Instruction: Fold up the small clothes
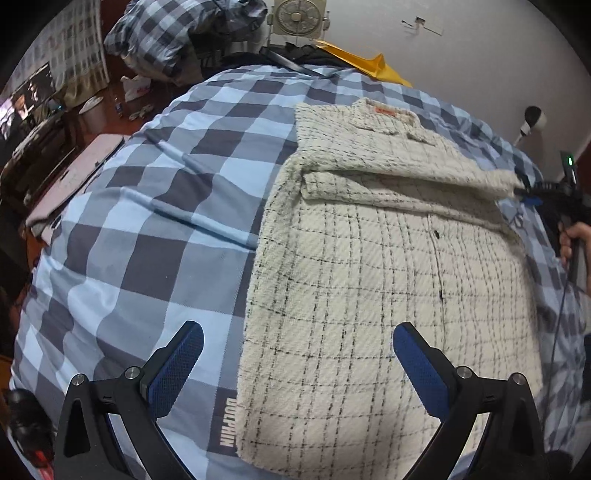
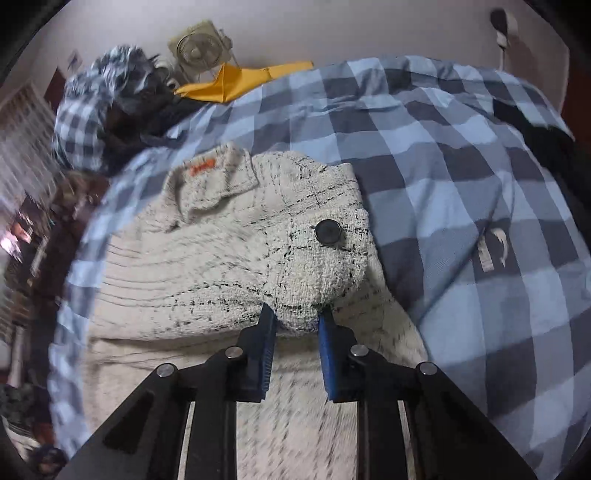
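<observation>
a: where's the folding at?
b: the cream checked shirt (image 1: 369, 280) lies flat on the checked bed (image 1: 147, 221), one sleeve already folded across the chest

a: and the claws?
b: right claw (image 2: 295, 321) pinches the buttoned cuff (image 2: 325, 240); left claw (image 1: 295, 347) hangs spread, empty; body folds remain, i'd judge

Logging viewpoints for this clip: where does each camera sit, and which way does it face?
Left wrist: on the left gripper, angled down at the shirt on the bed; its open fingers and a hand show.
Right wrist: on the right gripper, angled down; its fingers pinch a sleeve.
Shared: shirt, bed, fan, yellow sheet.
</observation>
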A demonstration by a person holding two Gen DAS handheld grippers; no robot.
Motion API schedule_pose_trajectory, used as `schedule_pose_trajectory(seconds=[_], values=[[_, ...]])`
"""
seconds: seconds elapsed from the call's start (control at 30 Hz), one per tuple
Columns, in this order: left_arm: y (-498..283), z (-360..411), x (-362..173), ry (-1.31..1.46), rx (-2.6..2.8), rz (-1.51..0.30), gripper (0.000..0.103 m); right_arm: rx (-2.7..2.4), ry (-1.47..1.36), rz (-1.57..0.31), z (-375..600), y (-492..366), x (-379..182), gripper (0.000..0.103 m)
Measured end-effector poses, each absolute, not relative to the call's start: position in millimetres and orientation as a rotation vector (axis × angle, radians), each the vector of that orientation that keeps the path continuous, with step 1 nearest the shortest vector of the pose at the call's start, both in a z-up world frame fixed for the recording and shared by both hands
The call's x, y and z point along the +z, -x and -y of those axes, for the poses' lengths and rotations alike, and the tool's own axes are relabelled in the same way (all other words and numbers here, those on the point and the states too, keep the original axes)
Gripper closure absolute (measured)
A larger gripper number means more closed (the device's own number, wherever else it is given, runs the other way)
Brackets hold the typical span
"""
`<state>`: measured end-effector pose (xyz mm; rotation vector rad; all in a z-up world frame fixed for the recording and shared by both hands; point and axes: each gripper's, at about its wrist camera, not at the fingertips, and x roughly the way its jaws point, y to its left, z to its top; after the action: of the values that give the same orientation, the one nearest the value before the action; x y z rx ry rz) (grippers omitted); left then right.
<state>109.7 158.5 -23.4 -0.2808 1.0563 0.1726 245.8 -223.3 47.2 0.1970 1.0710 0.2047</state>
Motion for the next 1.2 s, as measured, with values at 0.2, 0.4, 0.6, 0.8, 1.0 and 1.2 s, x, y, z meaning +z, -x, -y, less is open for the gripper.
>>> schedule_pose_trajectory(seconds=[0.2,0.4,0.6,0.8,1.0,1.2], values=[[-107,-160,-19,0.268,0.183,-1.048,0.000,-0.284,0.116,-1.417,251,-264,-16,0.043],[-108,-165,-14,0.308,0.162,-1.032,0.000,-0.276,0.203,-1.182,196,-249,20,0.043],[-111,-155,-22,0.250,0.163,-1.057,0.000,0.190,0.027,-1.128,30,-244,15,0.043],[-113,-160,-33,0.280,0.156,-1.093,0.000,0.373,0.166,-1.177,-97,-249,-46,0.043],[-115,-157,-34,0.278,0.147,-1.102,0.000,0.425,0.308,-1.123,-89,-248,-75,0.030],[-116,-152,-34,0.253,0.151,-1.103,0.000,0.228,0.365,-1.140,10,-246,-45,0.030]])
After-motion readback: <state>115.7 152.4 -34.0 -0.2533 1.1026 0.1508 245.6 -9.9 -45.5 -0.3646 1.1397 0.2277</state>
